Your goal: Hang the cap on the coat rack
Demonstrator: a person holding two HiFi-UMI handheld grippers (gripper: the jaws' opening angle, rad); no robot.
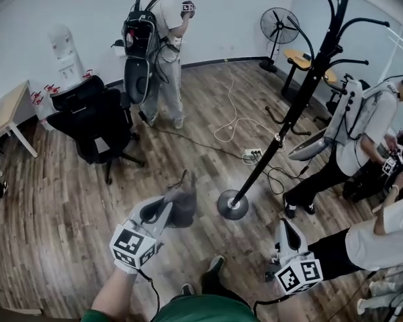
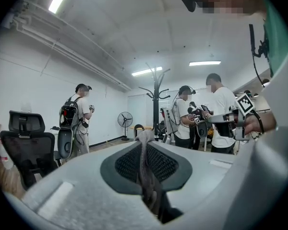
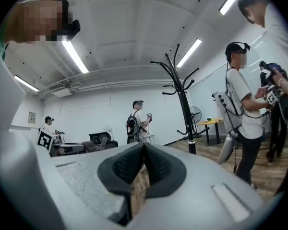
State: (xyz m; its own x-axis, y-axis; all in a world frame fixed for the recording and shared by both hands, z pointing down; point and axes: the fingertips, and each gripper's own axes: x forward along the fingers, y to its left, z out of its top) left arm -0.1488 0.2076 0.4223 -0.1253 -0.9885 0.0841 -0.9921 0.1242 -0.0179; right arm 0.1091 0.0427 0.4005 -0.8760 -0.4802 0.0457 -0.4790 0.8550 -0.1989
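Observation:
The grey cap (image 1: 181, 202) hangs low in front of me, with my left gripper (image 1: 169, 208) shut on its fabric. In the left gripper view a fold of the grey cap (image 2: 147, 169) is pinched between the dark pads. The black coat rack (image 1: 302, 92) stands to the right of the cap, its round base (image 1: 232, 204) on the wood floor and its hooks high up. It also shows far off as the coat rack (image 2: 156, 102) and as the coat rack (image 3: 182, 97). My right gripper (image 1: 287, 225) is lower right, shut with nothing in it (image 3: 143, 146).
A person with a backpack (image 1: 158, 39) stands at the back, and another person (image 1: 359, 136) bends at the right. A black office chair (image 1: 97, 123) is at the left. A power strip (image 1: 253, 154) and cables lie near the rack's base. A fan (image 1: 279, 27) and small table (image 1: 301, 59) stand behind.

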